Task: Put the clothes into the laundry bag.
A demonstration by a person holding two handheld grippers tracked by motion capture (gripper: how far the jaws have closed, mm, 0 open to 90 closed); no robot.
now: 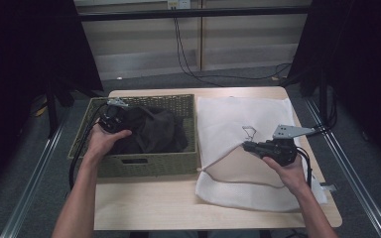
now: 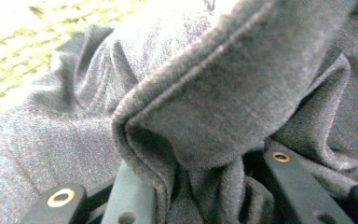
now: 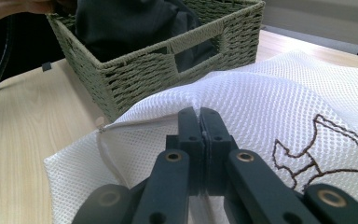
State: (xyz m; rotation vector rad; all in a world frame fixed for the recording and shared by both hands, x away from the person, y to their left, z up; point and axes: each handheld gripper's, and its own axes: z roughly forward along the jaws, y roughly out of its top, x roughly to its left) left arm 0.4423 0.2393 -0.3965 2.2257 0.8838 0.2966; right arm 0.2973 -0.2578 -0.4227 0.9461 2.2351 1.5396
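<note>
The left gripper (image 1: 113, 118) is clamping a fold of the dark garment (image 1: 151, 130) inside the woven basket (image 1: 144, 163), ready to lift it out. Right of the basket, the right gripper (image 1: 250, 146) is pinching the white mesh bag (image 1: 238, 116) by its opening edge, apparently holding it up for loading.

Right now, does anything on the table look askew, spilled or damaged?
Nothing stands out. The dark garment is bunched in the wicker basket, gripped by the left gripper; the right gripper pinches the white mesh bag by its opening.
</note>
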